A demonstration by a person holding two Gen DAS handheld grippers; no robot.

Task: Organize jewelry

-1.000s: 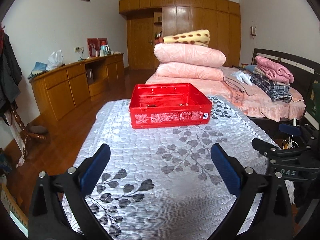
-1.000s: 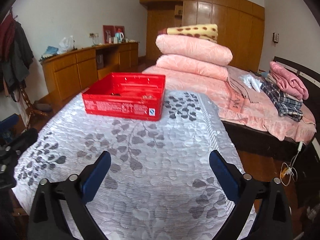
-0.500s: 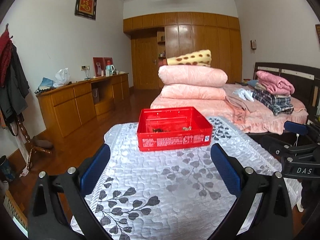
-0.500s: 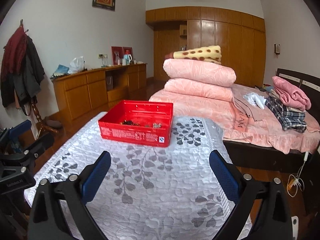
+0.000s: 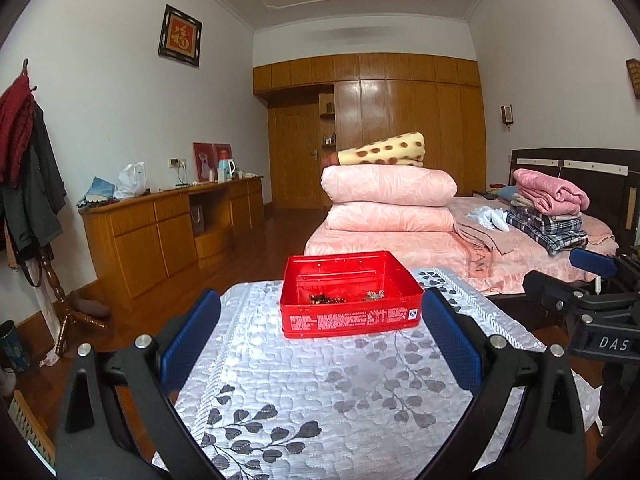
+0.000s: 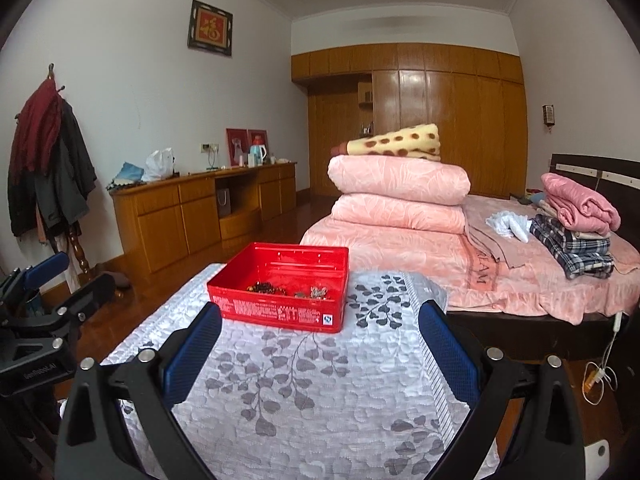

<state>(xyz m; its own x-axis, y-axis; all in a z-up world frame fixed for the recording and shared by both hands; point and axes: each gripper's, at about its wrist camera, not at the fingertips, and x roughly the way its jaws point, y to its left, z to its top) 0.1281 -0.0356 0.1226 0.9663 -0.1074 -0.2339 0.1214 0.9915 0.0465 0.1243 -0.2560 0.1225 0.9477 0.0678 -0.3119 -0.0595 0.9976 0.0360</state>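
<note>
A red open box (image 5: 350, 296) stands at the far end of a table with a grey leaf-patterned cloth (image 5: 320, 392). Inside lie dark beads (image 5: 326, 299) and a small silvery piece (image 5: 374, 294). The box also shows in the right wrist view (image 6: 280, 286), with beads (image 6: 266, 288) and the silvery piece (image 6: 318, 292) in it. My left gripper (image 5: 320, 344) is open and empty, well short of the box. My right gripper (image 6: 320, 348) is open and empty too. Each gripper shows at the edge of the other's view, the right one (image 5: 588, 292) and the left one (image 6: 36, 312).
A bed (image 5: 520, 248) with stacked pink quilts (image 5: 388, 200) and folded clothes (image 5: 548, 216) lies behind the table to the right. A wooden sideboard (image 5: 172, 232) runs along the left wall. A coat rack (image 5: 32, 184) stands at the far left.
Both grippers have pulled back and tilted up, so the box looks smaller and farther away. Both stay open and empty.
</note>
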